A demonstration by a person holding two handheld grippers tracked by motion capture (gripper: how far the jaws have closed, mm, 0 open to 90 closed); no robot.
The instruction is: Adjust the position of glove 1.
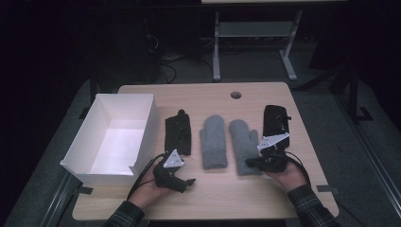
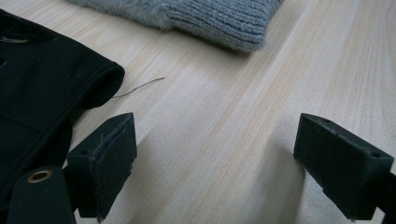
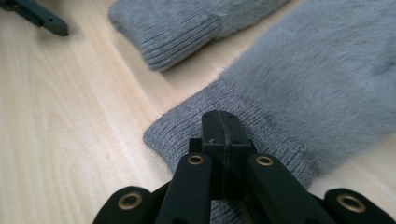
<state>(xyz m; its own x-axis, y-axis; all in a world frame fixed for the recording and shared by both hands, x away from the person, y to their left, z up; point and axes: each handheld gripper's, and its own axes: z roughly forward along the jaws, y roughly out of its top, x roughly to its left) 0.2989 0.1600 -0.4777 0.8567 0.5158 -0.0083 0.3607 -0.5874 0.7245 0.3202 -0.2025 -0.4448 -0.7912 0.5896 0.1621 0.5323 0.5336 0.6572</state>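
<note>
Two grey mittens lie side by side mid-table, the left mitten [image 1: 213, 141] and the right mitten [image 1: 244, 142]. A black glove [image 1: 178, 132] lies left of them, and another black glove [image 1: 274, 119] lies to their right. My right gripper [image 1: 248, 162] is shut. In the right gripper view, my right gripper [image 3: 224, 126] has its closed tips over the ribbed cuff of the right mitten [image 3: 327, 79]. I cannot tell if fabric is pinched. My left gripper [image 1: 189, 181] stands open above bare wood. The left gripper view shows my left gripper [image 2: 219, 140] beside the black glove [image 2: 42, 93].
A white open box [image 1: 151, 123] stands at the table's left side, close to the left black glove. The table has a round cable hole [image 1: 235, 94] near its far edge. The left mitten's cuff [image 2: 210, 18] lies ahead of the left gripper.
</note>
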